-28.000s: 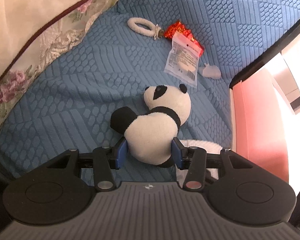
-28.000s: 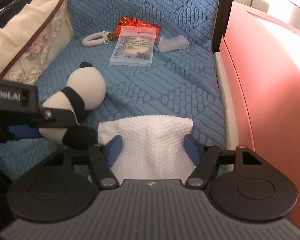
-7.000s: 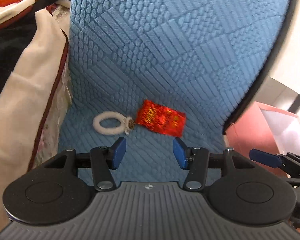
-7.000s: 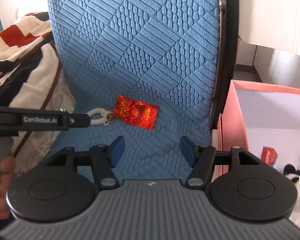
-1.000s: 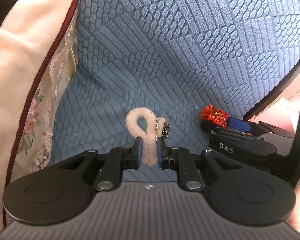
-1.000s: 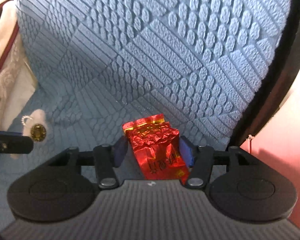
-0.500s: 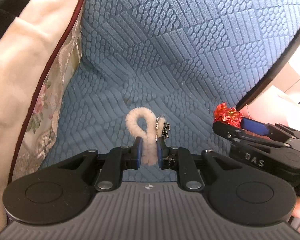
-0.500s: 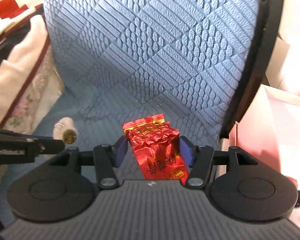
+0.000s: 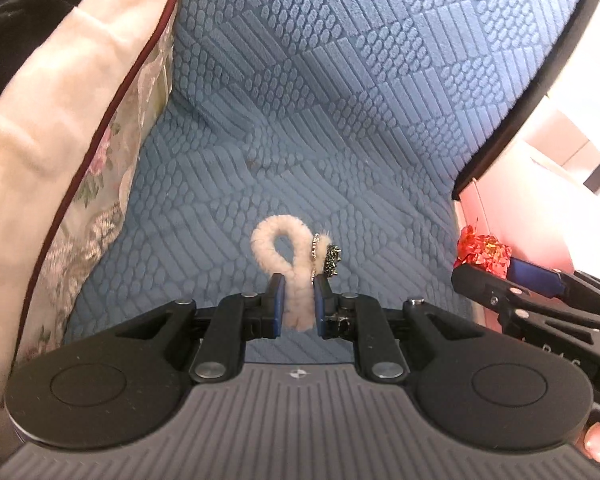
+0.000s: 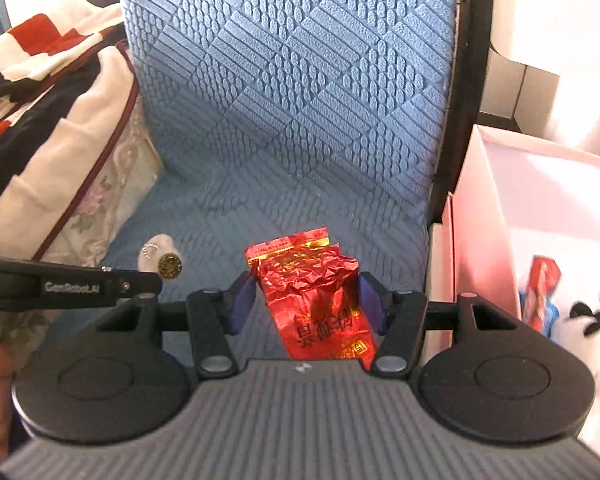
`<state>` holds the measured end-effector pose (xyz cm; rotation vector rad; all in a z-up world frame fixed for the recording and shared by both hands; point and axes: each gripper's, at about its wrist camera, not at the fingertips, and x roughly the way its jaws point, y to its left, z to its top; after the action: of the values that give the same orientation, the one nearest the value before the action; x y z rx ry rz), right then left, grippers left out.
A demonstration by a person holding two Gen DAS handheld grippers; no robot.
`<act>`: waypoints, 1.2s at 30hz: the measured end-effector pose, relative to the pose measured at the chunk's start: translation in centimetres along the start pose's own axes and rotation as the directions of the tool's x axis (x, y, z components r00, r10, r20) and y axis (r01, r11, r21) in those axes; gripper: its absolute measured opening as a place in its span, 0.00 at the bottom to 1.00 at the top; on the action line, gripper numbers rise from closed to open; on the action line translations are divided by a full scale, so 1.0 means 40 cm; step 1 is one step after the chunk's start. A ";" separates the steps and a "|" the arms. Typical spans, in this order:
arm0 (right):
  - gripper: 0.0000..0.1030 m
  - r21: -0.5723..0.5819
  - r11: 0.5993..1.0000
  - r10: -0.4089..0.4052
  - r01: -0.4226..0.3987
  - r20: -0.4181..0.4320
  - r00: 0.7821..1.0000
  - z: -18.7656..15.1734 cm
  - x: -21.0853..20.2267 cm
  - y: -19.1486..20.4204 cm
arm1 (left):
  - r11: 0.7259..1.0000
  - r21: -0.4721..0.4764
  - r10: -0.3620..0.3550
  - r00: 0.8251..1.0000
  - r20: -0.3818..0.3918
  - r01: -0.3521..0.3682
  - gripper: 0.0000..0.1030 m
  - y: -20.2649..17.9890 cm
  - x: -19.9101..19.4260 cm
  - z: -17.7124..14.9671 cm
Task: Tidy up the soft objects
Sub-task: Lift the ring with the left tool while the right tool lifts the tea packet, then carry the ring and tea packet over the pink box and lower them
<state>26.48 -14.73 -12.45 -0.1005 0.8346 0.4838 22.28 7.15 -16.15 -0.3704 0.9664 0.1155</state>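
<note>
Blue quilted fabric covered the chair seat [image 9: 340,184] and its back. At its left side lay a floral cushion [image 9: 100,184]. The left gripper [image 9: 298,300] had its fingers narrow, pressed on a fluffy hair tie [image 9: 284,256] with a small gold charm [image 10: 170,266], held above the seat. The right gripper [image 10: 306,300] held a red foil packet [image 10: 316,300] between its 2 wider fingers. A pink box [image 10: 484,248] stood just beside the chair, at the right.

Left gripper [image 9: 297,300] fingers nearly together, right gripper [image 10: 306,300] fingers half-spread.
</note>
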 end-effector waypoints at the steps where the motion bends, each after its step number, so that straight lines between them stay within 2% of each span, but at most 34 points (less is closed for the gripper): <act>1: 0.58 -0.001 1.000 0.000 0.000 0.000 1.000 -0.008 -0.009 0.004 | 1.000 -0.001 -0.006 1.000 -0.001 0.006 0.18 0.001 -0.006 -0.007; 12: 0.58 0.009 1.000 -0.006 0.006 0.009 1.000 -0.083 -0.098 0.026 | 0.999 0.025 -0.032 0.999 0.041 0.031 0.18 0.008 -0.083 -0.079; 18: 0.58 0.027 1.000 -0.004 0.003 0.016 1.000 -0.106 -0.145 0.026 | 0.996 0.048 -0.073 0.996 0.045 0.071 0.18 -0.022 -0.121 -0.096; 24: 0.58 0.039 0.999 -0.007 0.005 0.044 0.999 -0.100 -0.200 0.014 | 0.994 0.051 -0.104 0.992 0.070 0.101 0.18 -0.061 -0.176 -0.110; 30: 0.58 0.062 0.998 -0.018 0.013 0.078 0.997 -0.088 -0.258 -0.010 | 0.992 0.088 -0.102 0.990 0.098 0.094 0.18 -0.102 -0.233 -0.114; 33: 0.58 0.065 0.998 -0.024 0.017 0.104 0.994 -0.078 -0.295 -0.021 | 0.989 0.068 -0.135 0.986 0.096 0.129 0.18 -0.122 -0.267 -0.116; 36: 0.58 0.071 0.997 -0.034 0.025 0.137 0.990 -0.067 -0.336 -0.031 | 0.989 0.079 -0.130 0.985 0.114 0.122 0.18 -0.157 -0.298 -0.114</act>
<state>17.53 -21.58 -4.53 -0.0154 0.7118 0.4289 13.57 0.47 -7.10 -0.3539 0.8253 -0.0123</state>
